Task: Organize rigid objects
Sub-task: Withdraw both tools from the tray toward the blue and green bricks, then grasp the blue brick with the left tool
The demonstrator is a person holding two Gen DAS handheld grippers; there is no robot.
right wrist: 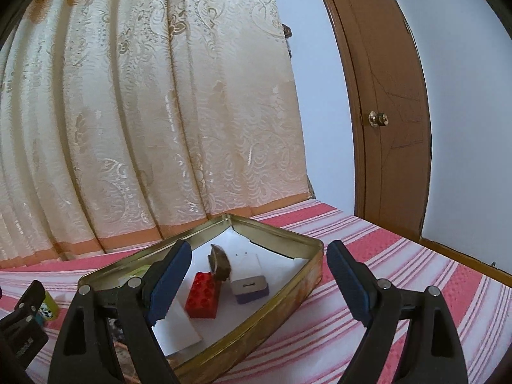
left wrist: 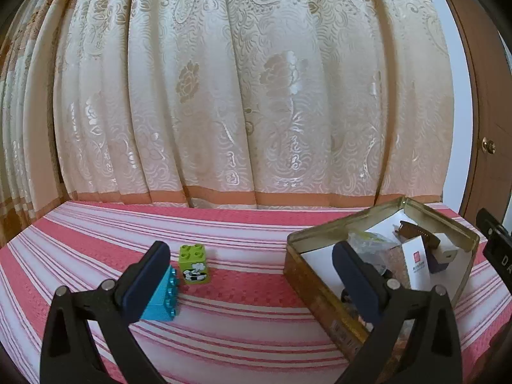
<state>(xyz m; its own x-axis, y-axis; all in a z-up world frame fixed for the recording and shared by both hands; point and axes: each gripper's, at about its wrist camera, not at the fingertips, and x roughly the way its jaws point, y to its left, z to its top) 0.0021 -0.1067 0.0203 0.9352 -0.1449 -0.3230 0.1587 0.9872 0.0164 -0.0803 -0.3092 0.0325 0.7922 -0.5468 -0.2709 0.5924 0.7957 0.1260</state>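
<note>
My left gripper [left wrist: 252,276] stands open over the striped cloth. A light blue brick [left wrist: 161,299] lies on its side just inside the left finger [left wrist: 147,280]; whether they touch I cannot tell. A green brick [left wrist: 193,264] with a picture stands upright behind it. My right gripper [right wrist: 259,283] is open above the near corner of a gold tin [right wrist: 288,304], with nothing between its fingers. In the tin lie a red brick [right wrist: 203,297], a white and purple charger [right wrist: 248,284], a brown object [right wrist: 219,264] and a white card [right wrist: 176,324].
The pink and white striped cloth [left wrist: 243,329] covers the surface. A cream curtain [left wrist: 243,96] hangs along its far edge. A brown door [right wrist: 390,112] with a brass knob stands to the right. The same tin [left wrist: 304,276] sits right of the bricks.
</note>
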